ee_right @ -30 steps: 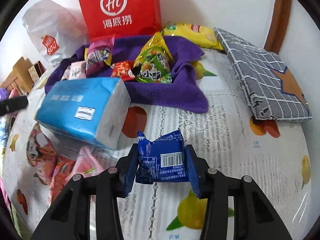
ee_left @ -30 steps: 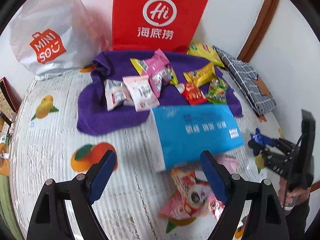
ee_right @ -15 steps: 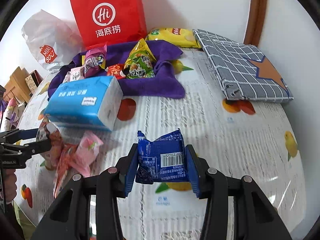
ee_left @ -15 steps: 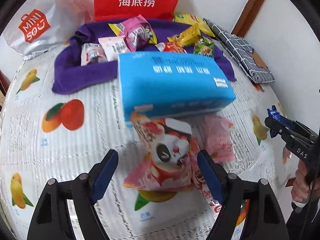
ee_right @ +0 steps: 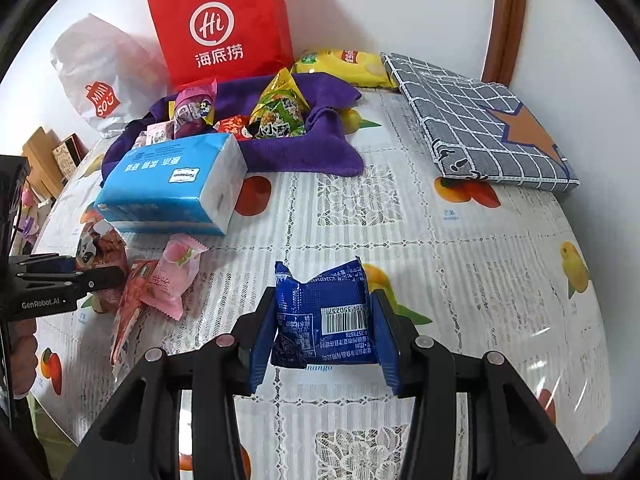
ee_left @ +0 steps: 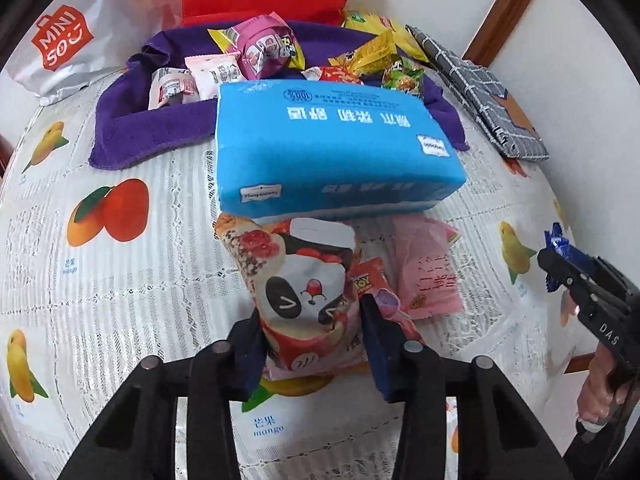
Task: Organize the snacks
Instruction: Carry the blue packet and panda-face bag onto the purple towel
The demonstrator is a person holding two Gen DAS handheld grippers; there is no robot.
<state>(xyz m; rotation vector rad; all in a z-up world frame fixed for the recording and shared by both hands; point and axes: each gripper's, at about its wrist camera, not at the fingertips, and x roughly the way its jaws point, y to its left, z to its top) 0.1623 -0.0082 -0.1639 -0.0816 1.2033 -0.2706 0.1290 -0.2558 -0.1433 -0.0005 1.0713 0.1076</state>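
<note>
Left gripper (ee_left: 312,344) jaws have just closed onto one panda packet (ee_left: 308,292); right gripper (ee_right: 324,328) jaws pinch one blue packet (ee_right: 324,312).

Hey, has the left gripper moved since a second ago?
Yes. The left gripper came toward the blue tissue pack and down, and its jaws have just been closing onto the panda snack bag.

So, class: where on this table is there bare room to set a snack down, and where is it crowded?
Free: the tablecloth between the purple towel, checked cushion and the near edge. Crowded: the towel, piled with snacks, and the loose packets beside the tissue pack.
</note>
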